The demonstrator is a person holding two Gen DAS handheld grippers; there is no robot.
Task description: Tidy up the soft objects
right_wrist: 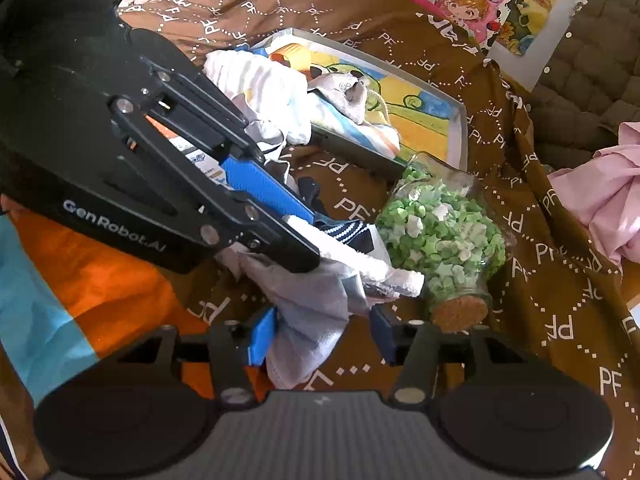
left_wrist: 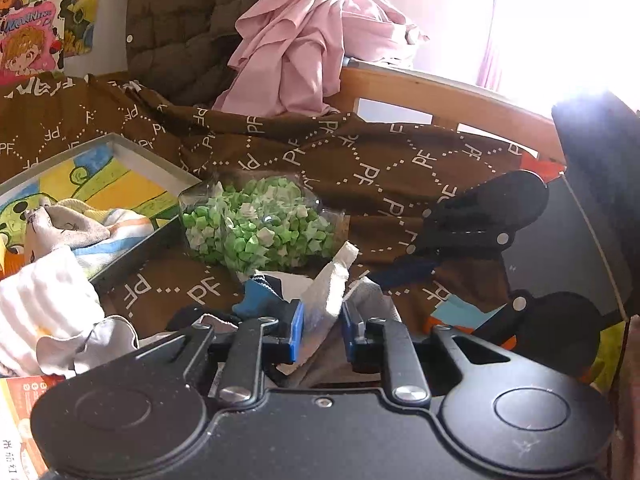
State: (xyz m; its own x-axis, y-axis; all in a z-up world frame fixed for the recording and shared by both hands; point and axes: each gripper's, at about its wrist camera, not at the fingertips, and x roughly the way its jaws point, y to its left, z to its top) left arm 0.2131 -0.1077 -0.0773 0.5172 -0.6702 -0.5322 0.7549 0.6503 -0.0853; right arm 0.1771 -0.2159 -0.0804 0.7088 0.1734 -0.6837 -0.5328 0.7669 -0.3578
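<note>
Jar of green stars beside white cloth, left fingers gripping it, right fingers open around it.

Two grippers — the left gripper and the right gripper; one glass jar lying on its side, its green and white paper stars too many to count; one shallow tray at the far left; one brown blanket; one heap of pink cloth far off; several small cloths — number unclear.
</note>
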